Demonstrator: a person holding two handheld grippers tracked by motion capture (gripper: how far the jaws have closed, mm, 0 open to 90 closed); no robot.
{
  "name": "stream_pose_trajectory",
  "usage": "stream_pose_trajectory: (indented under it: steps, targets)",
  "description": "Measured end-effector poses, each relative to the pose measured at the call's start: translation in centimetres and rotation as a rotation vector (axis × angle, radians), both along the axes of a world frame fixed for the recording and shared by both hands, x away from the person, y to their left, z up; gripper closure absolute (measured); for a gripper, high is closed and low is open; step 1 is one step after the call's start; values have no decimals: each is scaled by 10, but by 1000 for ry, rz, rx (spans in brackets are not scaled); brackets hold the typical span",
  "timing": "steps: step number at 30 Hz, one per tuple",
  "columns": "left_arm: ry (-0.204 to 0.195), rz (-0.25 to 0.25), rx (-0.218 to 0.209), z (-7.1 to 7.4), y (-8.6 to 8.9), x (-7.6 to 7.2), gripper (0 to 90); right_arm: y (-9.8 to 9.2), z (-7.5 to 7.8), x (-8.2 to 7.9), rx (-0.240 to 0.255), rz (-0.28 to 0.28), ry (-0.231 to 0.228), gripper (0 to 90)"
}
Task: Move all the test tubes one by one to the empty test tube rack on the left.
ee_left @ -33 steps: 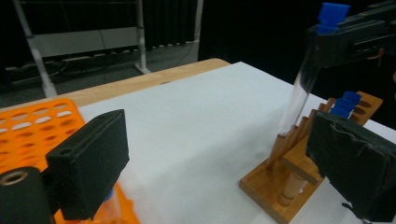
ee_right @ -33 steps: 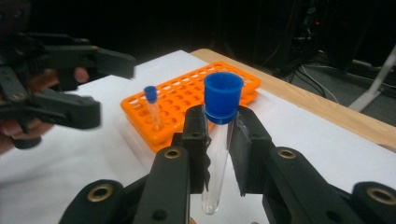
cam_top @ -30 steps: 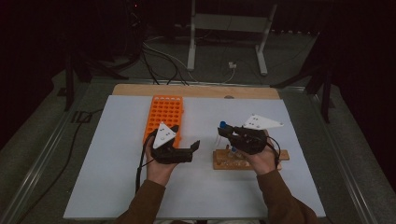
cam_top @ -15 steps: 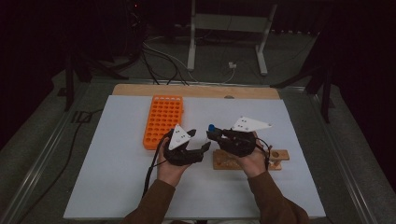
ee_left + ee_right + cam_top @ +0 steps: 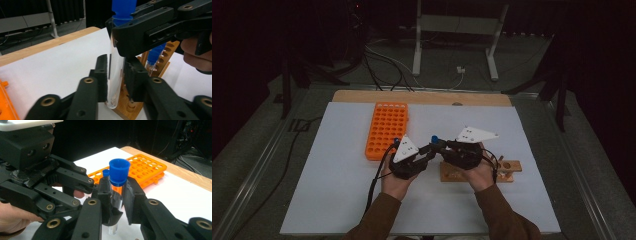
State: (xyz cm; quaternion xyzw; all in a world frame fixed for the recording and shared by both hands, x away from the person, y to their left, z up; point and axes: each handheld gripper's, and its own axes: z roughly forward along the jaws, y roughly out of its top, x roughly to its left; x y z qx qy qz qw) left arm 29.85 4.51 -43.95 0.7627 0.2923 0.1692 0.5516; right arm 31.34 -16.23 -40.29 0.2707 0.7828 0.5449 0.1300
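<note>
Both your tongs pinch one tube: right tongs near the blue cap, left tongs, just closed, lower, so you can pass it over.

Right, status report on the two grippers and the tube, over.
Left gripper has just been closing, now shut on lower test tube. Right gripper shut on it below blue cap. Wooden rack beneath, orange rack aside; nothing in the way.
</note>
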Motion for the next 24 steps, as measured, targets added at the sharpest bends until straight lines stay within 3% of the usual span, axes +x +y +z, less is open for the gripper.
stream_pose_trajectory:
  steps: [7, 9, 10, 15, 20, 24]
  targets:
    - [-1, 4, 2, 0, 0, 0, 780, -1, 0, 1, -1, 8, 5, 744]
    - [4, 12, -6, 0, 2, 1, 781, -3, 0, 1, -3, 10, 3, 620]
    - [5, 18, -7, 0, 3, 2, 781, -3, 0, 1, -3, 10, 3, 620]
    - [9, 46, -8, 1, 10, 3, 782, -11, 2, 2, 16, 4, 6, 401]
    - [14, 68, -10, 1, 17, 4, 782, -20, 3, 2, 13, -55, 3, 172]
    - [10, 77, -9, 2, 23, 3, 782, -28, 3, 2, 2, -115, -11, 49]
